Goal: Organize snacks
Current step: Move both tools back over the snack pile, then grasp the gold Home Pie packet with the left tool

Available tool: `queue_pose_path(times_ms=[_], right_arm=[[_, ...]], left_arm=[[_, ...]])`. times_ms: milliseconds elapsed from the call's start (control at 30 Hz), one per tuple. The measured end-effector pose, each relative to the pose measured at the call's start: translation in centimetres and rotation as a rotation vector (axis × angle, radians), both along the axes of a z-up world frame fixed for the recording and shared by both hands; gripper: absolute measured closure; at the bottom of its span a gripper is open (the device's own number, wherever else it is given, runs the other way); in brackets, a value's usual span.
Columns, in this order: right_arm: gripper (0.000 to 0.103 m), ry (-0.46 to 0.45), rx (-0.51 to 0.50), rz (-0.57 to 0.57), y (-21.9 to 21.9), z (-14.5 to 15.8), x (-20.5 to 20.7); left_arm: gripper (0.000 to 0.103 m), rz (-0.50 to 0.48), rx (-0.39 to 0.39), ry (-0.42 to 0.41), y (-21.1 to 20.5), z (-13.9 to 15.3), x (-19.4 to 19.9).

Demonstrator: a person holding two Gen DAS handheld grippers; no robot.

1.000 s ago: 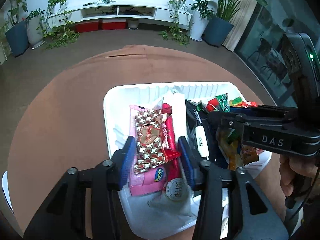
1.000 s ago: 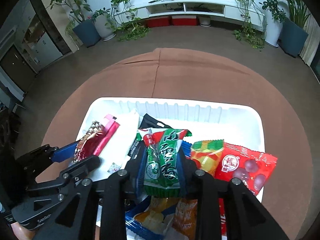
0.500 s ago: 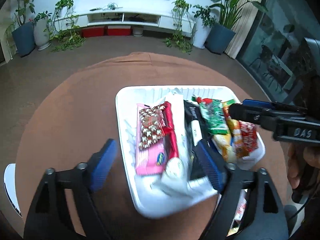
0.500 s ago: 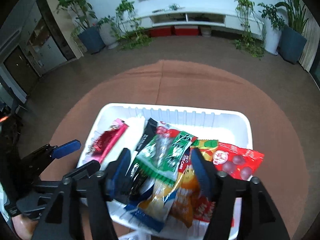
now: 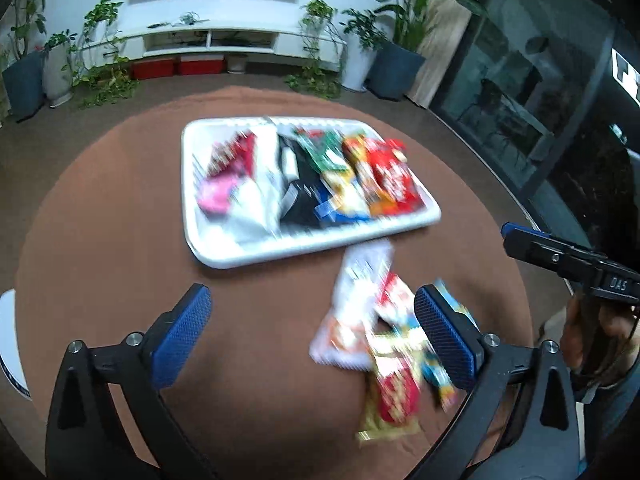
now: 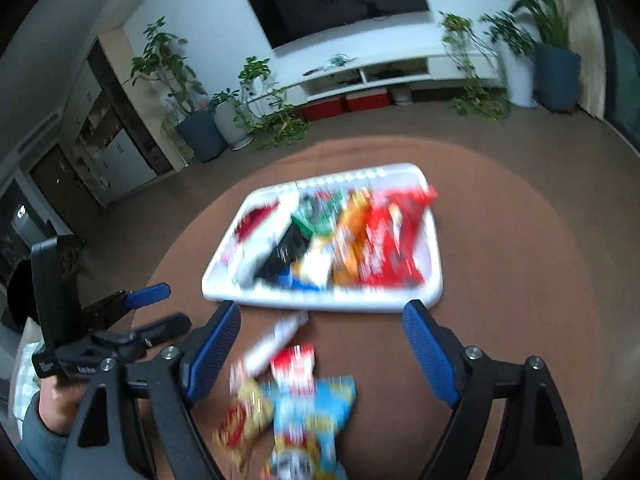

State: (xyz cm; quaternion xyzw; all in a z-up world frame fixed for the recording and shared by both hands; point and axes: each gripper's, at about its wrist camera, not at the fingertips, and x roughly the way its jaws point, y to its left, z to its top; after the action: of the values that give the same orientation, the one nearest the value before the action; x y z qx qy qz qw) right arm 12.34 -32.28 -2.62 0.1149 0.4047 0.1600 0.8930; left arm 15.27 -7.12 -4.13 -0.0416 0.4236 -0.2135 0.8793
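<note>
Legible text is appearing in one place only: the letters "DAS" in white are showing on the black body of the right gripper [image 5: 560, 256] in the left wrist view. White lettering on the body of the left gripper [image 6: 132, 312] in the right wrist view is too blurred to read. Printing on the snack packets [image 5: 384, 344] is showing as motion-blurred and unreadable.
</note>
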Motion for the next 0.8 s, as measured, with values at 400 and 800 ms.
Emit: queue_pose_path(times_ms=[400, 800], right_arm=[[0.018, 0.040, 0.053, -0.079, -1.9, -3.9, -8.1], [0.018, 0.039, 0.022, -0.064, -0.7, -4.6, -9.6]], left_arm=[[0.001, -0.074, 0.100, 0.067, -5.6, -4.1, -5.7], [0.028, -0.069, 0.184, 0.097, -7.2, -5.6, -4.4]])
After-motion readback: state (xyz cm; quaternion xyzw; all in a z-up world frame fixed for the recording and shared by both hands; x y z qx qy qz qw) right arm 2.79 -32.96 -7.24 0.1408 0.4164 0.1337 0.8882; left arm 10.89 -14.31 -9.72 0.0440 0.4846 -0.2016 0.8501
